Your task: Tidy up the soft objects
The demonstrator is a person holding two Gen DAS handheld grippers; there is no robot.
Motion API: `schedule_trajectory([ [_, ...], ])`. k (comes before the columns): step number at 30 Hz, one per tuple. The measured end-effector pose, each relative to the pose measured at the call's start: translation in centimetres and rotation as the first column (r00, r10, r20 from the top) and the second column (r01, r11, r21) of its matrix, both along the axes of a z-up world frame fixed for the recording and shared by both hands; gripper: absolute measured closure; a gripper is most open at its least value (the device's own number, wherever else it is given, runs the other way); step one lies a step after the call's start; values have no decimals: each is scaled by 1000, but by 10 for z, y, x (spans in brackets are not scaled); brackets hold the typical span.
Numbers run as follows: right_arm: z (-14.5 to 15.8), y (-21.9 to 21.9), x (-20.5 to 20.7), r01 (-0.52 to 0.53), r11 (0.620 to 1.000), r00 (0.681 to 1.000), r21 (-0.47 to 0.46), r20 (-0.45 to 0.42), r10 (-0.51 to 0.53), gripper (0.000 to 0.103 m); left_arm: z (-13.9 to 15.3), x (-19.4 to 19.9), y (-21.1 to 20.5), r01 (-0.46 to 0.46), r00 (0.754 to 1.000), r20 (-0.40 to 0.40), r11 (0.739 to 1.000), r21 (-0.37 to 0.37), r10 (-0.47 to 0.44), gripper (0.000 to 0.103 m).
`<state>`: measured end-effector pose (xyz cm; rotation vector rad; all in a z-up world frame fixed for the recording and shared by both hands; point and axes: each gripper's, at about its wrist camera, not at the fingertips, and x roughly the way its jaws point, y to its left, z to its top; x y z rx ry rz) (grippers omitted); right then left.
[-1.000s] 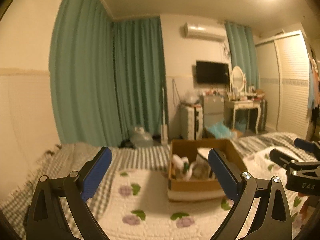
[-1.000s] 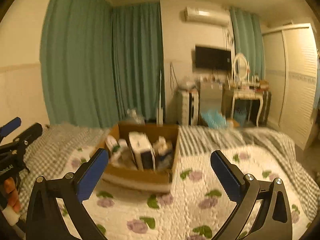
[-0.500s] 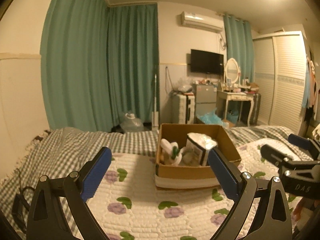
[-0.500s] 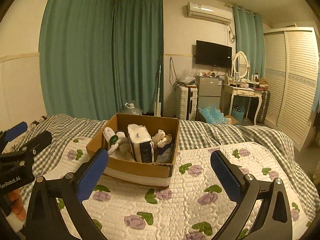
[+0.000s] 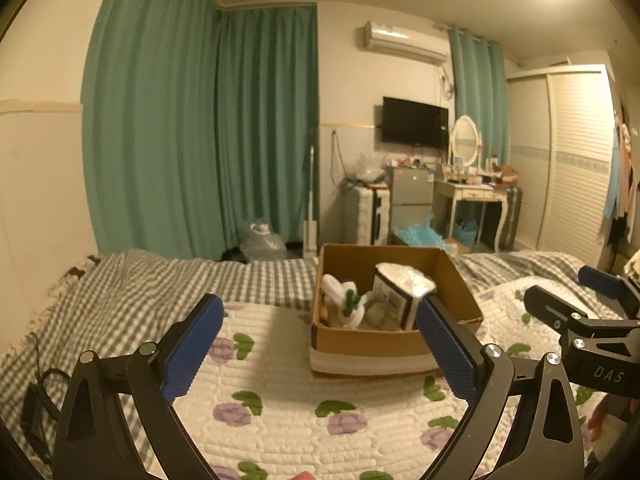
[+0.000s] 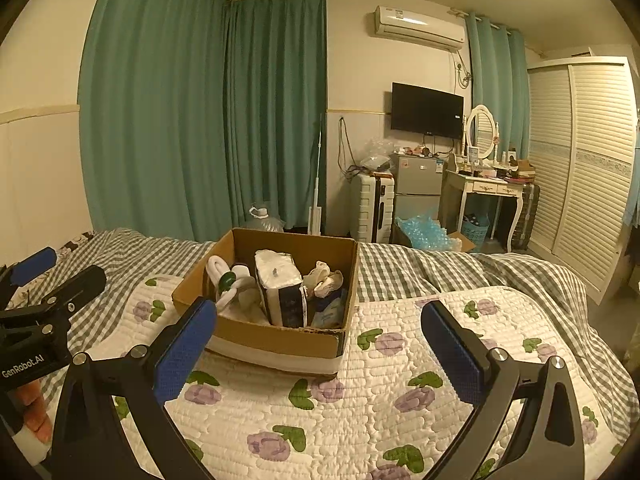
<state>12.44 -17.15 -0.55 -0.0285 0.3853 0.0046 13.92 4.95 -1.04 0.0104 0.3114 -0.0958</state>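
Note:
A brown cardboard box [image 5: 362,342] [image 6: 280,340] sits on the bed's floral quilt [image 5: 280,408] [image 6: 360,412]. Inside it are a white and green soft toy [image 5: 344,302] [image 6: 226,280], a wrapped tissue pack [image 5: 400,292] [image 6: 280,284] standing on end, and a crumpled cream cloth [image 6: 322,278]. My left gripper [image 5: 320,344] is open and empty, held in front of the box. My right gripper [image 6: 320,344] is open and empty, in front of the box on its right side. Each gripper shows at the edge of the other's view.
A grey checked blanket [image 5: 132,292] [image 6: 460,268] covers the far part of the bed. Beyond the bed are teal curtains [image 6: 200,120], a white suitcase [image 6: 374,208], a small fridge [image 6: 416,188], a dressing table [image 6: 488,192] and a louvred wardrobe [image 6: 588,160].
Both views have steadied and lifted slightly; the box now sits a little further ahead and more centred. Both grippers stay open and empty.

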Motion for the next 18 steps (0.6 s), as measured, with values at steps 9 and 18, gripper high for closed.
schedule_trajectory([
  [9,-2,-2,2,6,1000,1000,19,-15,-6,0,0,0,0,13,1000,-4,1000,8,-13,4],
  [18,-1,-3,2,7,1000,1000,17,-15,-7,0,-2,3,2,15,1000,-18,1000,9,-14,4],
])
